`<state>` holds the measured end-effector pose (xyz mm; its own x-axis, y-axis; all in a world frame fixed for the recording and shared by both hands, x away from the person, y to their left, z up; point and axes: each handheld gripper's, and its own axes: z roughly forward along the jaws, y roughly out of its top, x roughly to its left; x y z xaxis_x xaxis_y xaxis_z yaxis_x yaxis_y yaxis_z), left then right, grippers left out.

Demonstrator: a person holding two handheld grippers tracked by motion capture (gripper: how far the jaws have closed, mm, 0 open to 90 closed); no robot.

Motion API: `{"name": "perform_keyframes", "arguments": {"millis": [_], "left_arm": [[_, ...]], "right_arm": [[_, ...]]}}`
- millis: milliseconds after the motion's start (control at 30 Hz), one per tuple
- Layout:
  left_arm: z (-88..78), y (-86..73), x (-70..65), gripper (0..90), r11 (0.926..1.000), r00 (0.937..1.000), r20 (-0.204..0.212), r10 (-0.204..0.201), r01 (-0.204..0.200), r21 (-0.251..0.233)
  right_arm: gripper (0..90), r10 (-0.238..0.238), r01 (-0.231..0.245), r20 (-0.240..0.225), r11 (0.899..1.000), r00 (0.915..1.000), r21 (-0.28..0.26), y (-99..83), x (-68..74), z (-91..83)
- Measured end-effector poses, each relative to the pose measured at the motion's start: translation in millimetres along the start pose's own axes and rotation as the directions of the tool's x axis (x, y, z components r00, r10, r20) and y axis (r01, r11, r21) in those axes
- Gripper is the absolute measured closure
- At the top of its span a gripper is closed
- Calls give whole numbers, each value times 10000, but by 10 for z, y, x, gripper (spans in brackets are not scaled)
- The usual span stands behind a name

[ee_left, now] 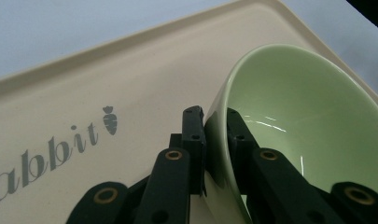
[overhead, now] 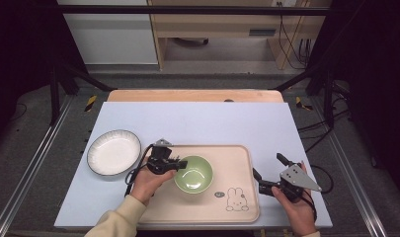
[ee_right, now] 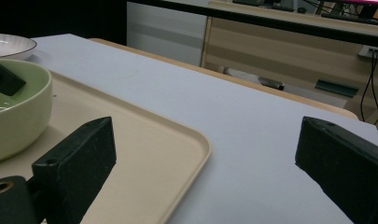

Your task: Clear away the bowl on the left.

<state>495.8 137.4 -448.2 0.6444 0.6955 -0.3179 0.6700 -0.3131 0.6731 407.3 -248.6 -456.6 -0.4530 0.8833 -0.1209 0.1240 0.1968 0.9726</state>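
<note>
We see the left gripper (overhead: 180,163) clamped on the rim of the green bowl (overhead: 194,175). In the left gripper view one jaw sits outside the bowl wall, the other inside, both pressed against the rim (ee_left: 218,116). The bowl is on the beige tray (overhead: 239,157), left of centre, and looks tipped in the left gripper view, though from the high view we can't tell if its base is off the tray.

The tray lies on the pale blue table top (overhead: 197,121), near the front edge. Printed on it are a rabbit drawing (overhead: 236,199) and the word "rabbit" with a small carrot (ee_left: 110,119).

The right gripper (overhead: 269,173) is off the tray's right edge, over the table, held in the person's right hand (overhead: 296,207). Its jaws stand wide apart with nothing between them; the right gripper view shows the tray corner (ee_right: 203,140) and bare table between them.

A white plate (overhead: 113,152) with a dark rim sits on the table left of the tray, apart from it.
</note>
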Motion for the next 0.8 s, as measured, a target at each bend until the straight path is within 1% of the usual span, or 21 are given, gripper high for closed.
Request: {"name": "perform_keyframes", "arguments": {"millis": [133, 200, 267, 333, 467, 533, 633, 700, 733, 800], "left_arm": [[10, 0, 7, 819, 10000, 10000, -31, 15, -14, 69], [13, -2, 11, 822, 9999, 9999, -142, 77, -75, 139], [18, -3, 13, 824, 9998, 9999, -110, 105, -104, 148], [20, -8, 9, 827, 9995, 9993, -276, 246, -242, 178], [23, -11, 5, 828, 9995, 9991, -325, 276, -270, 176], [22, -1, 0, 828, 9987, 9984, -365, 439, -428, 294], [22, -3, -18, 829, 9983, 9975, -470, 533, -520, 269], [23, -11, -32, 828, 9975, 9959, -594, 684, -674, 194], [22, -14, -40, 817, 9975, 9953, -666, 704, -701, 64], [-2, -12, -53, 740, 9970, 9913, -1078, 759, -774, -97]], "right_arm": [[53, -8, 8, -9, 10000, 10000, -28, 4, -3, -9], [52, -2, 2, -9, 10000, 10000, -38, 4, -5, -11], [53, 2, -2, 6, 10000, 10000, -30, 3, -6, -11], [53, 1, -1, 5, 10000, 10000, -40, 4, -3, -12], [53, -31, 31, -36, 10000, 10000, -51, 8, 3, -11], [53, -48, 48, -35, 10000, 10000, -43, 10, -1, -16], [53, -21, 21, -24, 10000, 10000, -69, 11, -3, -22], [53, -42, 42, -33, 10000, 10000, -58, 10, -2, -17], [53, -47, 46, -40, 10000, 10000, -52, 10, -1, -16], [53, -49, 49, -53, 10000, 10000, -62, 11, 2, -19]]}}
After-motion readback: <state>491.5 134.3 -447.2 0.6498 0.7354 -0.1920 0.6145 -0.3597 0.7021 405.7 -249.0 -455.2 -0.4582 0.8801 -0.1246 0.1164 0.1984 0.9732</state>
